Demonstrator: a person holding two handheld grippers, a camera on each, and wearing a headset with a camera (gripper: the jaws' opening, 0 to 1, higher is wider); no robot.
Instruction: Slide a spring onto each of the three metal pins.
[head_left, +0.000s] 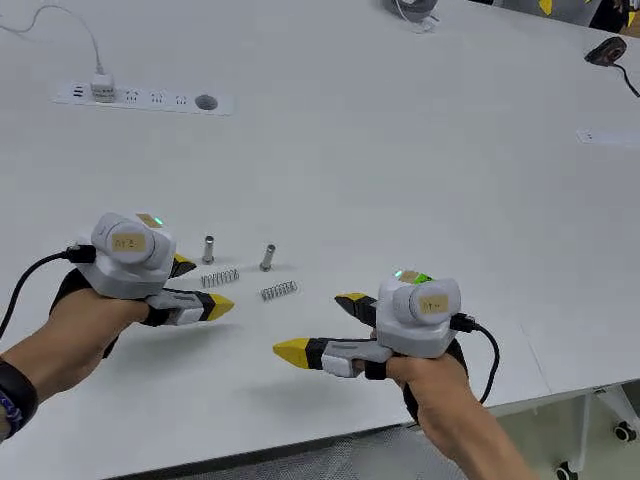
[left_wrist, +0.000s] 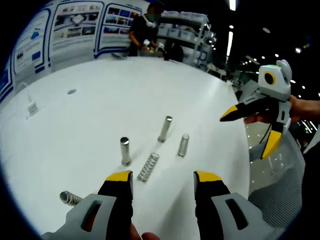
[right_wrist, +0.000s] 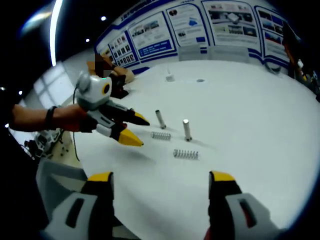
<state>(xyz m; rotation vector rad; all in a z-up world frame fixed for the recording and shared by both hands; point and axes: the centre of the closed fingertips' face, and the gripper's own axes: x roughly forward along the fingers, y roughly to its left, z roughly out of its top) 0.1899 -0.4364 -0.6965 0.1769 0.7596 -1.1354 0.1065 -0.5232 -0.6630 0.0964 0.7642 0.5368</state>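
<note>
Surface, white. Two metal pins, upright. Two springs lying flat just beside pins, on the person's side. Left gripper: jaws wide, empty, near pins. Right gripper: jaws wide, empty, farther from pins.

surface: wide matte white workbench top | far left on it: long white power strip, one white plug in | wall: row of blue-and-white printed posters | ceiling: bright strip lights | back: metal shelving racks | below the bench edge: grey floor, black caster wheels
</note>
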